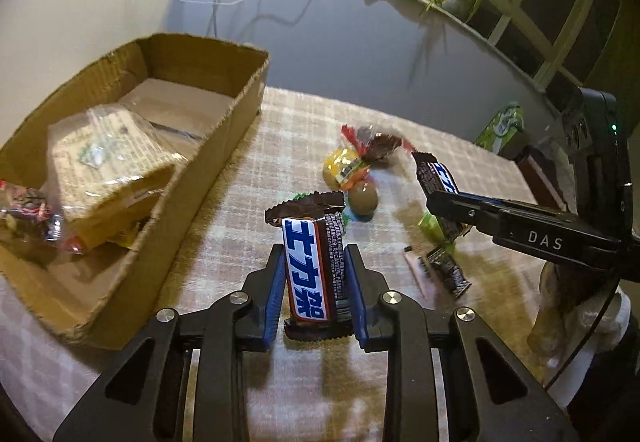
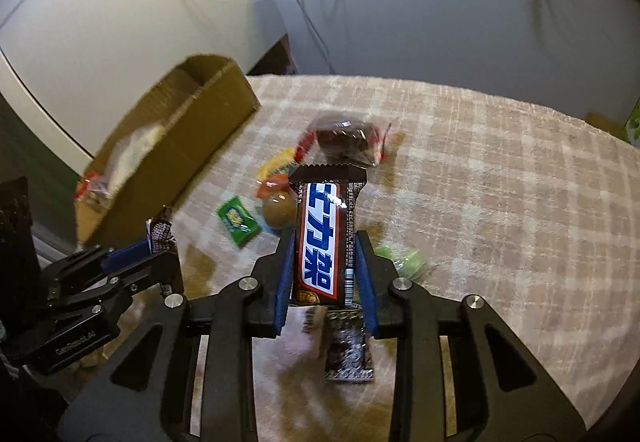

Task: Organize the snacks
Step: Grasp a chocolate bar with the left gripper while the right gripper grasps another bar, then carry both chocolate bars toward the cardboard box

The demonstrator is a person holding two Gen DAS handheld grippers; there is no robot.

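The left tongs (image 1: 316, 282) were built of matte black linkage arms with triangular cut-outs, joined by round silver screws (image 1: 238, 298), and each finger carried a blue pad (image 1: 274, 294) on its inner face. The right tongs (image 2: 326, 274) had the same black frame, silver screws and blue pads. Seen from the left wrist camera, the right tongs' finger bore pale letters "DAS" (image 1: 545, 242), and a small green light (image 1: 614, 127) glowed on the black housing behind. Small pale lettering, too blurred to read, marked the left body (image 2: 76, 346).
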